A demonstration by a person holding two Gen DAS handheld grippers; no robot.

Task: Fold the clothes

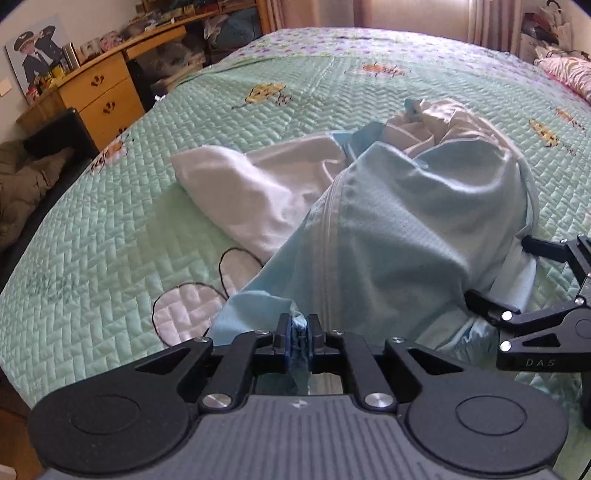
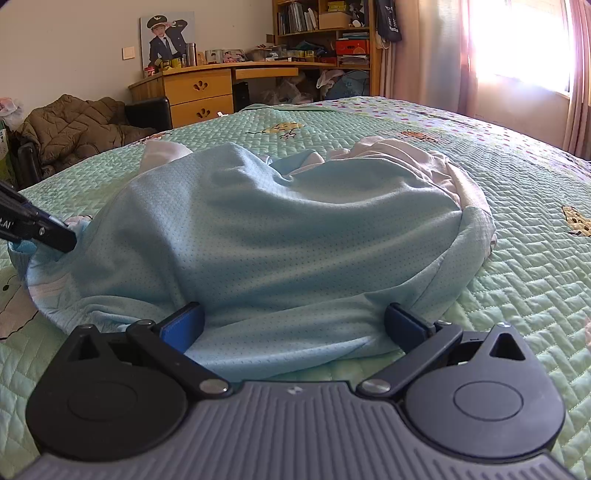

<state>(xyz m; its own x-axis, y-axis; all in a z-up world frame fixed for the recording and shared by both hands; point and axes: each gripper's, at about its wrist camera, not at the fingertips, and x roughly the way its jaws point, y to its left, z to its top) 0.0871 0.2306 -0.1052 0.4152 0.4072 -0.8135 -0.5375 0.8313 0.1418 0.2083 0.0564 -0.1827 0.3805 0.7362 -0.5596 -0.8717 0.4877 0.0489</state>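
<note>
A light blue and white garment (image 1: 399,206) lies bunched on the green quilted bed (image 1: 110,236). My left gripper (image 1: 298,332) is shut on a bunched blue edge of the garment at its near left corner. In the right wrist view the garment (image 2: 280,236) fills the middle. My right gripper (image 2: 293,325) is open, its blue-padded fingers (image 2: 184,325) on either side of the garment's near hem. The right gripper also shows at the right edge of the left wrist view (image 1: 509,277), and the left gripper at the left edge of the right wrist view (image 2: 55,236).
A wooden desk with drawers (image 2: 199,96) and a bookshelf (image 2: 325,33) stand beyond the bed. A brown padded jacket (image 2: 74,125) lies on a dark chair to the left. Curtains and a bright window (image 2: 517,48) are at the right. A floral pillow (image 1: 569,74) sits at the far right.
</note>
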